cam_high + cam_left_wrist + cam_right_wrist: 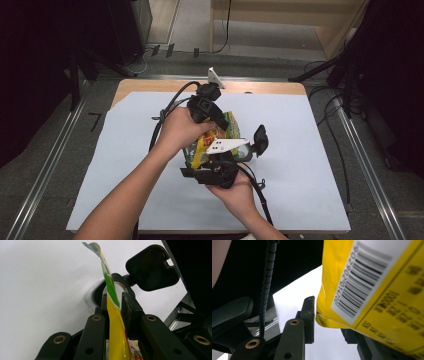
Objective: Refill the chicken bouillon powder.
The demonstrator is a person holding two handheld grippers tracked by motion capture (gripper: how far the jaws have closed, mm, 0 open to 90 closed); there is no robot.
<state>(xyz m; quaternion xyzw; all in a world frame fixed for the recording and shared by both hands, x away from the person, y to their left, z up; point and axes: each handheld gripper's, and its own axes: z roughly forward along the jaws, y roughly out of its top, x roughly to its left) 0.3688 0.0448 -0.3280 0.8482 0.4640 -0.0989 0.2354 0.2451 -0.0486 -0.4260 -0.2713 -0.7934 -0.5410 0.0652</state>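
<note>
Both grippers at the yellow packet, mid-surface!

The left gripper has its jaws clamped on the packet edge, a clear container just behind it. The right gripper sits under the packet, jaws apart around its bottom corner, left pad just beside it. White surface beneath the packet.

Snack bag yellow, green top, white barcode panel; table sheet white; grippers black.
</note>
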